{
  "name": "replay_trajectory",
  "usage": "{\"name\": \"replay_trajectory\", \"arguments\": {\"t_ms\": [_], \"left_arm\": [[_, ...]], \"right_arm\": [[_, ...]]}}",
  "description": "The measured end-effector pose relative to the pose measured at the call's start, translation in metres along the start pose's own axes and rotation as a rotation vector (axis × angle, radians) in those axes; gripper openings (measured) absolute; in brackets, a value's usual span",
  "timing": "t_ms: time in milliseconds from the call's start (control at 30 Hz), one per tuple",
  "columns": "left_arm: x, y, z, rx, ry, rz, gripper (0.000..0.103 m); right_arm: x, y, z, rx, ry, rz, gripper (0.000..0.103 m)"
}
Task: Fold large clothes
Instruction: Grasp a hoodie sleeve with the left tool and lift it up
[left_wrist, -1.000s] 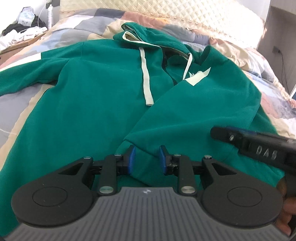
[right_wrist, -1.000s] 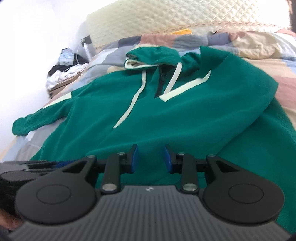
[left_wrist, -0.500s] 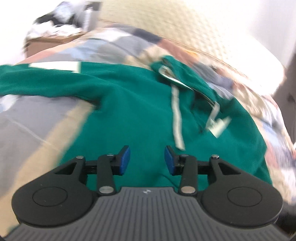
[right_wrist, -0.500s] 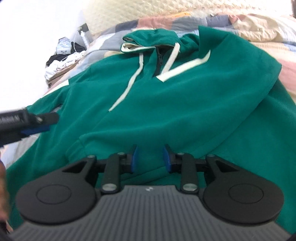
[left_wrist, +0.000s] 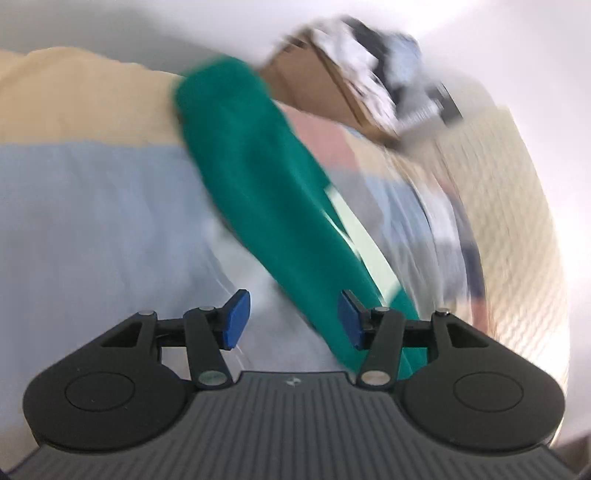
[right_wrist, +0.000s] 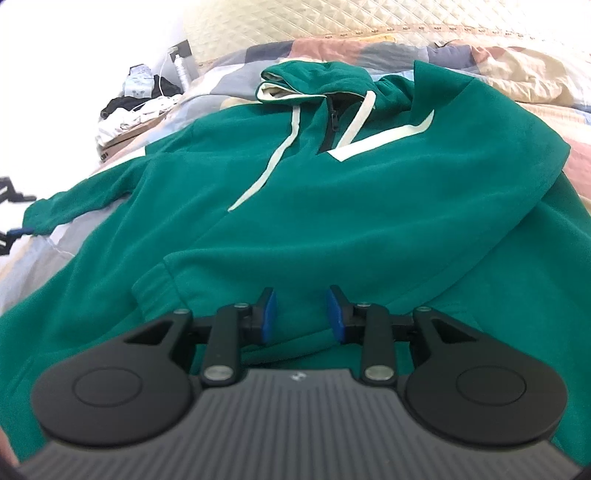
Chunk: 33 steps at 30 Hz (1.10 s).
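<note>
1. One green hoodie (right_wrist: 332, 206) lies front-up across the bed (right_wrist: 535, 85), its hood toward the quilted headboard (right_wrist: 369, 18) and its cream drawstrings (right_wrist: 273, 158) trailing down the chest.
2. One sleeve is folded in over the body, with its ribbed cuff (right_wrist: 155, 291) lying on the front just ahead of the right claw (right_wrist: 301, 317); a cream stripe (right_wrist: 384, 142) crosses that folded sleeve.
3. The other sleeve (left_wrist: 266, 206) stretches straight out over the patchwork bedspread (left_wrist: 92, 221), away from the body, its cuff at the far end.
4. The right claw hovers over the hoodie's lower front with a narrow gap between its blue pads (right_wrist: 267, 319); no cloth sits between them.
5. The left claw (left_wrist: 293, 319) points along the outstretched sleeve, and its jaws have just been opening; they stand moderately wide. The sleeve passes under the right-hand pad (left_wrist: 351, 319), but the pads do not press on it.
6. The left wrist view is heavily blurred.
7. Beyond the bed's far corner stands a brown cardboard box (left_wrist: 317, 92) with a heap of light and dark clothing (right_wrist: 136, 107) on top.
</note>
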<state>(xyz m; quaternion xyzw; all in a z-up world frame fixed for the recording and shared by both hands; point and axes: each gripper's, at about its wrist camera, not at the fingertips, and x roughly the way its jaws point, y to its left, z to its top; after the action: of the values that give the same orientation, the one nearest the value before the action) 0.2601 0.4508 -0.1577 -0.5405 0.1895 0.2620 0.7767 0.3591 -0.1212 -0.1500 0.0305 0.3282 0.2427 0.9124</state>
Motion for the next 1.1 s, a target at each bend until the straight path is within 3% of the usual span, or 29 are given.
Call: {"name": "replay_trajectory", "arguments": {"t_ms": [167,533,567,600,667,733,800,967,1100], "left_arm": [[0.038,0.029,0.041,0.007,0.038,-0.092,0.059],[0.084,0.048,0.079,-0.028,-0.164,-0.044,0.057],[0.085,0.045,0.083,-0.005,-0.189,-0.016,0.041],[0.085,0.037,0.087,0.059,-0.222,0.048,0.025],[0.085,0.024,0.092,0.214,-0.253,0.116,0.015],[0.085,0.017,0.094,0.262,-0.253,0.126,0.008],[0.078,0.002,0.093,0.325,-0.283,0.126,0.007],[0.039,-0.066,0.082,0.600,-0.386,0.143,0.007],[-0.015,-0.136,0.052,0.808,-0.469,0.087,0.007]], "right_arm": [[0.005,0.002,0.001,0.002,0.003,-0.028,0.034],[0.014,0.015,0.005,0.017,0.030,-0.094,0.037],[0.015,0.015,0.005,0.021,0.029,-0.098,0.037],[0.016,0.016,0.005,0.023,0.029,-0.101,0.037],[0.017,0.017,0.005,0.028,0.034,-0.106,0.038],[0.018,0.017,0.005,0.029,0.039,-0.111,0.038],[0.019,0.019,0.005,0.020,0.041,-0.120,0.038],[0.015,0.020,0.004,0.028,0.035,-0.121,0.038],[0.002,0.014,0.004,0.067,0.023,-0.092,0.037]]}}
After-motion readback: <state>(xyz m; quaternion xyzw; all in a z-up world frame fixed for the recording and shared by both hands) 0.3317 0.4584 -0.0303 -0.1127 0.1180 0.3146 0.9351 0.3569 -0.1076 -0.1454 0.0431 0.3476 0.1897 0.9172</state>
